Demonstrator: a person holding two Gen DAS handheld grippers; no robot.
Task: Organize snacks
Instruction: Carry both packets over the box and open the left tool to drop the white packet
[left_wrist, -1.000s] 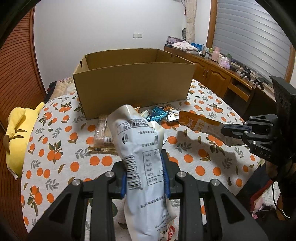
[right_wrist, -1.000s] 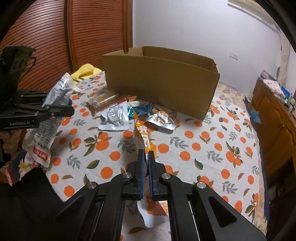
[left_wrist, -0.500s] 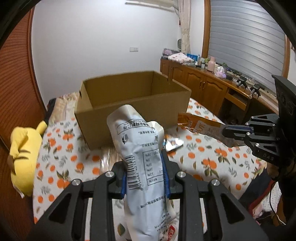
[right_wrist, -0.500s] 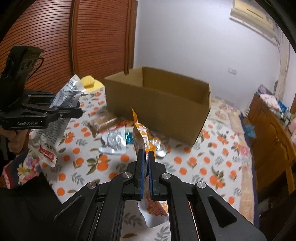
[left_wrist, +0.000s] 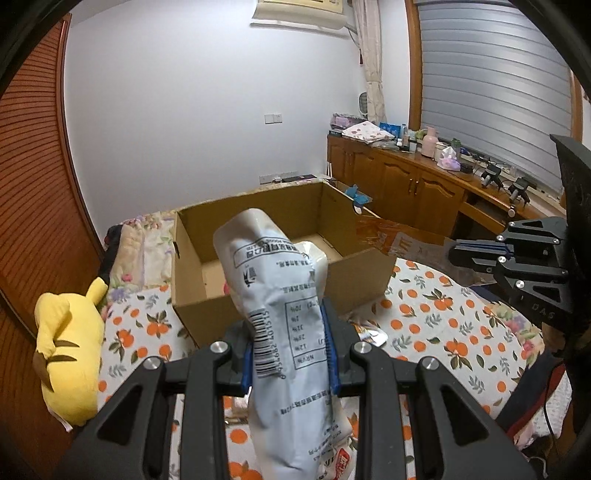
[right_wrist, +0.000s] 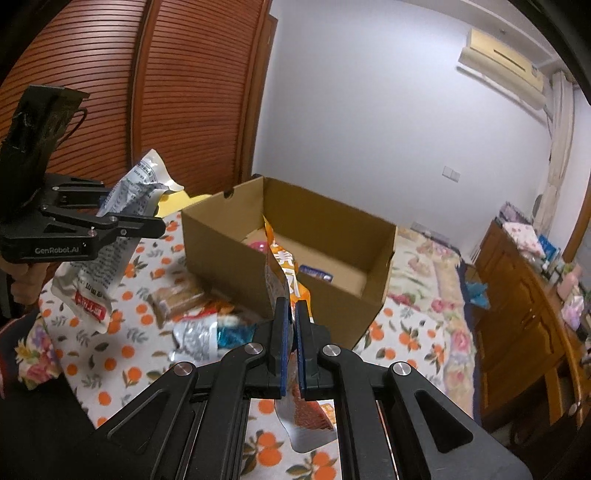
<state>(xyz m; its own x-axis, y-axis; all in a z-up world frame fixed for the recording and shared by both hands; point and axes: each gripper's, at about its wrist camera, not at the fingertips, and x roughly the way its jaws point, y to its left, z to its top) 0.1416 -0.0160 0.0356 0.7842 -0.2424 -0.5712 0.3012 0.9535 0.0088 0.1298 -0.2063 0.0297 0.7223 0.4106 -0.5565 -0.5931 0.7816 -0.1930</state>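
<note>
Snacks: white packet (left_wrist: 288, 325) pinched in left gripper (left_wrist: 290, 354), orange packet (right_wrist: 286, 273) in shut right gripper (right_wrist: 290, 332); either may snag the box (right_wrist: 229, 258) rim ahead.

Soft, even indoor light fills both views, slightly cool on the white wall (left_wrist: 184, 110). Fisheye distortion bends the wardrobe doors (right_wrist: 147, 92) and blackens the corners. The loose snack packets (right_wrist: 207, 325) look motion-blurred; shadows are faint, glare slight.
</note>
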